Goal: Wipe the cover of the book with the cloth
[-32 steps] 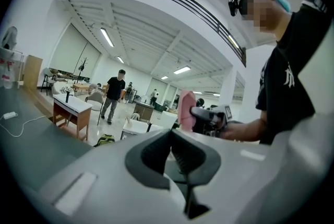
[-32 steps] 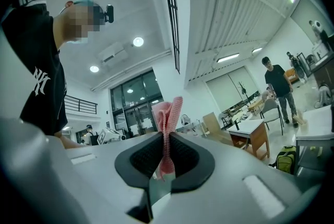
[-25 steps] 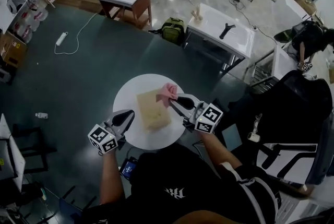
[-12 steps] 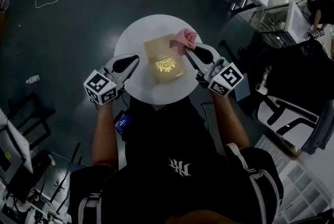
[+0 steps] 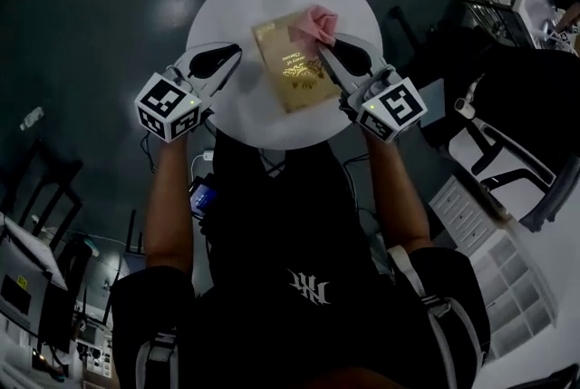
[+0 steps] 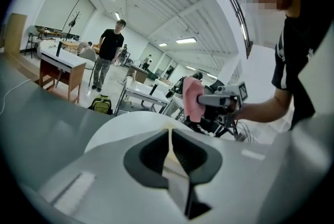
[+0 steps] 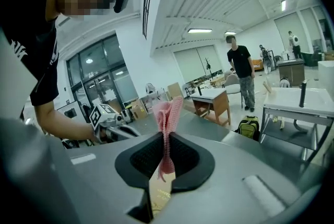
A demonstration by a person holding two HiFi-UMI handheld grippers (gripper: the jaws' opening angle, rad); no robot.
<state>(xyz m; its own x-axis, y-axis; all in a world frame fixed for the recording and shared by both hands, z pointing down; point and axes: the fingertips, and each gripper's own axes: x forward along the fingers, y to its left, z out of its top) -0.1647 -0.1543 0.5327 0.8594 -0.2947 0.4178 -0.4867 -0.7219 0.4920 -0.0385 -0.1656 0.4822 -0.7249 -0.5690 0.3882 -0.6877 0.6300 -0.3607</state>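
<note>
A tan book (image 5: 294,70) with gold print lies flat on the round white table (image 5: 227,6). My right gripper (image 5: 322,47) hangs over the book's right edge, shut on a pink cloth (image 5: 319,19). In the right gripper view the cloth (image 7: 168,113) stands up between the pads of the right gripper (image 7: 166,134). My left gripper (image 5: 237,50) is over the table just left of the book. Its jaws have just been opening. In its own view the left gripper (image 6: 169,131) shows only a thin slit with nothing in it. Across from it, the pink cloth (image 6: 193,100) shows again.
Dark floor surrounds the table. An office chair (image 5: 507,160) and a white drawer unit (image 5: 467,215) stand to the right. In the left gripper view a person (image 6: 109,56) walks past desks at the back, and a green backpack (image 6: 102,104) lies on the floor.
Both grippers have come down toward the table and closer to the book. The head view has tipped down, so the table sits higher in the frame. The cloth stays in the right gripper.
</note>
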